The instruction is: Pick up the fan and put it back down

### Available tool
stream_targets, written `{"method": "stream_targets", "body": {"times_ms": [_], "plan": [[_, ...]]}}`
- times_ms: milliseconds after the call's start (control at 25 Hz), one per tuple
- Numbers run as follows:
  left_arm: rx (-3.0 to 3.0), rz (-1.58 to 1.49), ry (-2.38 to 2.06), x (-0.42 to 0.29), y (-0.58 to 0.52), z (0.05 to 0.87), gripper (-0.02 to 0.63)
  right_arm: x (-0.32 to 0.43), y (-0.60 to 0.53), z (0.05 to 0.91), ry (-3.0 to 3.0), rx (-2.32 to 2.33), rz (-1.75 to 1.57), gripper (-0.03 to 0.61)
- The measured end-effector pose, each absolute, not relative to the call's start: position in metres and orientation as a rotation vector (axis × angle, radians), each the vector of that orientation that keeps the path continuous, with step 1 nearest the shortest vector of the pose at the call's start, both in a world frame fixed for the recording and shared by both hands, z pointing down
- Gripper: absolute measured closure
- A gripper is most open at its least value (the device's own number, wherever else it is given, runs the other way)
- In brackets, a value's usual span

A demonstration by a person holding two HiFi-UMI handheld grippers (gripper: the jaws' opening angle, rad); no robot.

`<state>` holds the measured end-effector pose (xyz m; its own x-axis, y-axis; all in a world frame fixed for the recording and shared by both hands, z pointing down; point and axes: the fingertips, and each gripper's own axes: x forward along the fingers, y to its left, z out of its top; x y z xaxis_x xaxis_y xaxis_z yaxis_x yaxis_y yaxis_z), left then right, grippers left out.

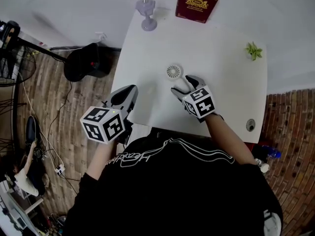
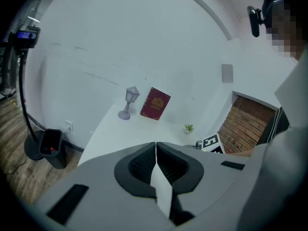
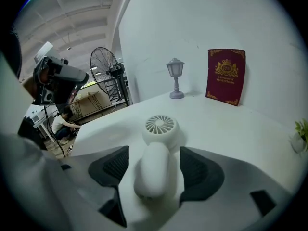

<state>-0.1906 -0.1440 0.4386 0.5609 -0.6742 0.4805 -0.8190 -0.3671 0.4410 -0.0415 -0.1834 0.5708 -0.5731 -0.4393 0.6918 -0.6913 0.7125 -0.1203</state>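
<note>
**right jaws straddling fan handle, grip not yet made**

finding: the fan (image 3: 153, 162) lies flat on the white table (image 1: 221, 92), near its middle, with the round grille facing up and the handle pointing back toward me. my right gripper (image 3: 154, 168) stands wide open with the handle between its two pads. a sliver of gap shows on each side, so i judge nothing is clamped.

left gripper (image 2: 156, 146): jaws pressed together, nothing between them. it sits at the table's near-left edge, well apart from the fan, and is idle.

pose: in the head view my right gripper (image 1: 185, 84) comes in from the near-right, forearm angled up and to the left, marker cube (image 1: 199, 101) on top, fingertips just short of the fan (image 1: 174, 72) head. it sits low, close to the tabletop. the left gripper (image 1: 127, 96) points the same way, parallel.

recommendation: close on the handle's thick middle, not the rounded end, which looks smooth and could squirt out. keep the handle centred so both pads meet it together. close firmly before lifting, and lift straight up, as the head's weight may tip the fan forward.
</note>
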Motion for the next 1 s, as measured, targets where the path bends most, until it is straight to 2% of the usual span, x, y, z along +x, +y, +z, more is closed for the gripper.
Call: {"method": "stream_targets", "body": {"times_ms": [280,560,1000], "plan": [[2.160,0.279,-1.158,-0.200,-0.159,0.443,0.580,-0.046,-0.187,0.582,-2.228,0.858,0.508,0.287],[2.164,0.278,-1.147,-0.203,-0.161,0.444,0.581,-0.045,-0.188,0.588,-2.192,0.866,0.488,0.365],[2.161,0.259,-1.204,-0.209,-0.167,0.432,0.580,-0.042,-0.190,0.586,-2.195,0.856,0.500,0.382]]}}
